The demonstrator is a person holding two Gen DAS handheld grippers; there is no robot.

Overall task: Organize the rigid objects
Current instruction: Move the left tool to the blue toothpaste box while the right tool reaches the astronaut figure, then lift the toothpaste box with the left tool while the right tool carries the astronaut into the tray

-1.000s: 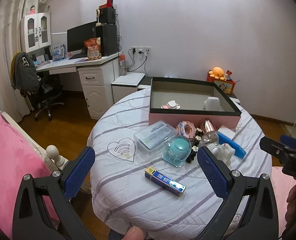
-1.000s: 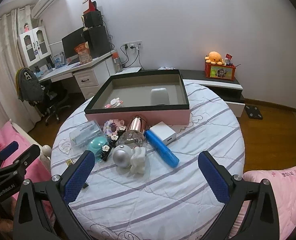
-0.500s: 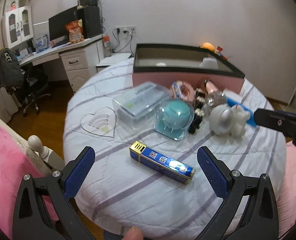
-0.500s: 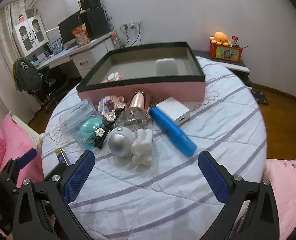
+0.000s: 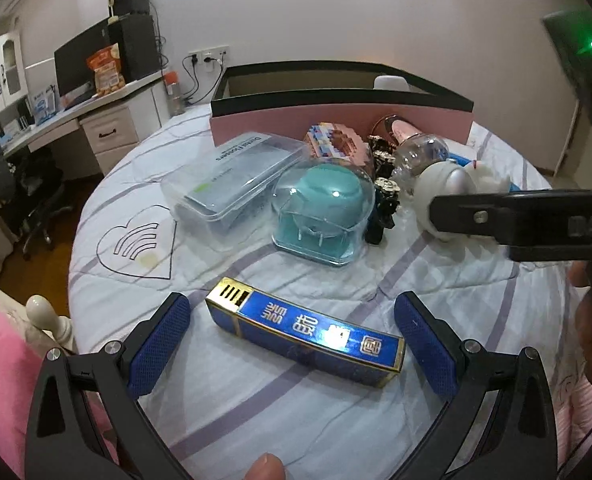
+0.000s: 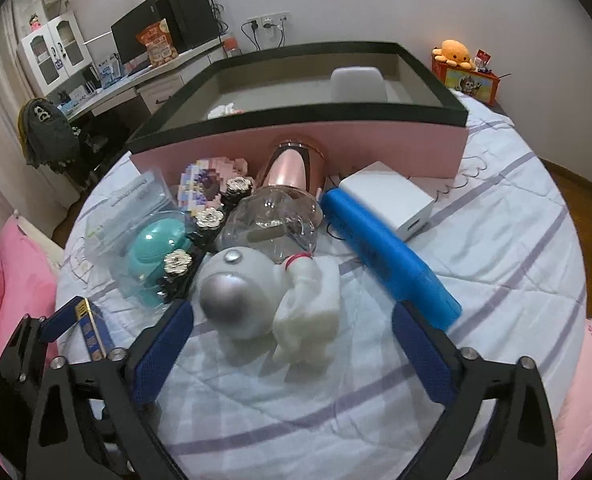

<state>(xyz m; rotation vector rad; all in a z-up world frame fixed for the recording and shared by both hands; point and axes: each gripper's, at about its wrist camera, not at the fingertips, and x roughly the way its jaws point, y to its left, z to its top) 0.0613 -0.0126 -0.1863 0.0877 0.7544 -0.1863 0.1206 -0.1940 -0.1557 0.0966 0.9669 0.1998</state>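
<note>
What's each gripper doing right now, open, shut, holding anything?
Left gripper: open, empty, jaws either side of the blue and gold box on the table.
Right gripper: open, empty, jaws flanking the white astronaut figure.

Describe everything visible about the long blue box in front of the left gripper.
The blue box is a long, narrow, glossy carton with gold edging, pale characters along its top face and a gold end panel bearing black bars. It lies flat and closed on the striped tablecloth, angled diagonally, between the fingers of the open left gripper, which do not touch it. Nothing else touches it.
</note>
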